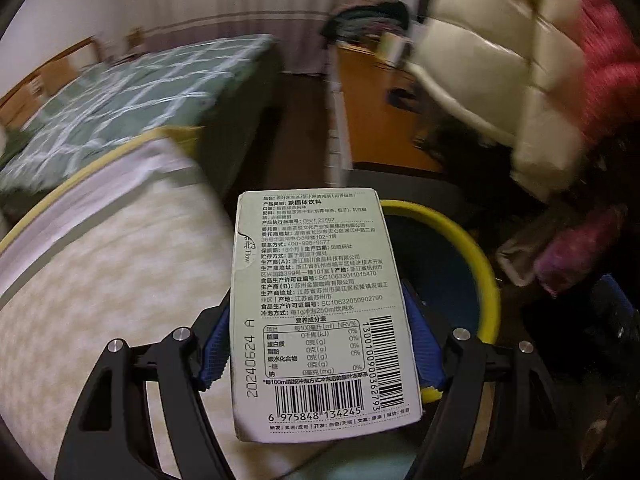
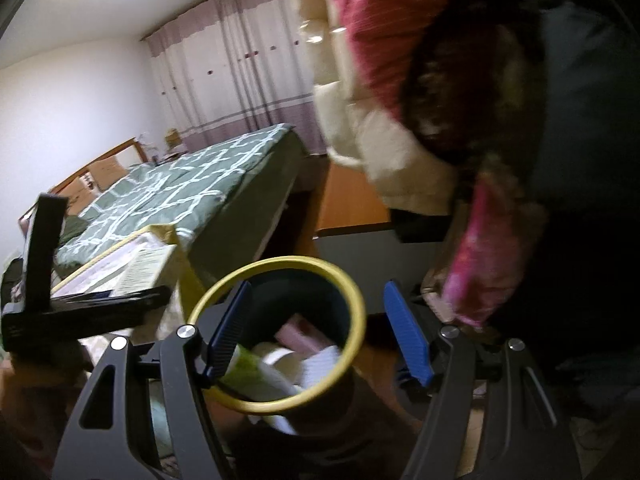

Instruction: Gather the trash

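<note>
Left gripper (image 1: 320,344): we see its blue pads clamped on a pale green tea carton (image 1: 320,308), held beside the bin's yellow rim.
Right gripper (image 2: 320,336): we see it spread wide, holding nothing, just above the trash bin (image 2: 354,300).
Bin contents: paper scraps (image 2: 316,364).
Background: green-quilted bed (image 2: 180,188).

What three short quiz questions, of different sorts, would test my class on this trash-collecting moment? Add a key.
1. True or false: the left gripper holds a printed box.
2. The bin rim is: A red, B yellow, C white.
3. Fill in: the right gripper is ____ with nothing between its fingers.

Key: 1 true; 2 B; 3 open. The bin already holds some trash.
</note>
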Demonstrator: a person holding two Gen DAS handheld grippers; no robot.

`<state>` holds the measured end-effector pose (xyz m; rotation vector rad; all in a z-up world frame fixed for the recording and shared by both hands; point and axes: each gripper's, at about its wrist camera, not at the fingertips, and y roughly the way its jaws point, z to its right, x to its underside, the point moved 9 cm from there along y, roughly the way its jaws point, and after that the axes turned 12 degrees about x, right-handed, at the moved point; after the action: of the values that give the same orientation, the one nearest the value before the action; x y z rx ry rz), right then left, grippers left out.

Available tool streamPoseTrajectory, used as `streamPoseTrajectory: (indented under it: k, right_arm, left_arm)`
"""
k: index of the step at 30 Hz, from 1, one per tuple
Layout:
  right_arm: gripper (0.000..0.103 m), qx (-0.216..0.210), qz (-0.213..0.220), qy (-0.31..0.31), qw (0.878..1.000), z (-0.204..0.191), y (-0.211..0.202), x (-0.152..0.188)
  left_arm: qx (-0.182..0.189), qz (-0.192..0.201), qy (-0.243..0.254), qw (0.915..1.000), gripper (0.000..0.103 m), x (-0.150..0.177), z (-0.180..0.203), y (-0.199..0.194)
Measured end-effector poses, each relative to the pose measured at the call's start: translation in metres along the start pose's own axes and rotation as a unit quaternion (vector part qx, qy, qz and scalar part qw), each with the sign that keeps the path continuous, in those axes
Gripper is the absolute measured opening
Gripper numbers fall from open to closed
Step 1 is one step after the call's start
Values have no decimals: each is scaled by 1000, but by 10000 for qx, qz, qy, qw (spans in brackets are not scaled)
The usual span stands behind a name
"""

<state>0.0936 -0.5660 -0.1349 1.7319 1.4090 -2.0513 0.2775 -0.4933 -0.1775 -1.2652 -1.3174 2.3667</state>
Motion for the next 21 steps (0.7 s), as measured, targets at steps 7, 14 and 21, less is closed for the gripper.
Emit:
streamPoseTrajectory:
  k: [7, 14, 21]
  right_arm:
    - [69, 70, 32, 79, 9999, 11, -5, -2]
    - [70, -728, 93, -439, 9963, -61, -38, 8]
    - [72, -1446, 198, -1026, 9840, -132, -84, 21]
  left_arm:
    - [-37, 81, 303, 9995, 95, -9, 36, 11]
    - [-659, 1250, 7, 9900, 98, 25, -33, -143]
    - [-1869, 2161, -764, 9553, 98, 115, -115, -293]
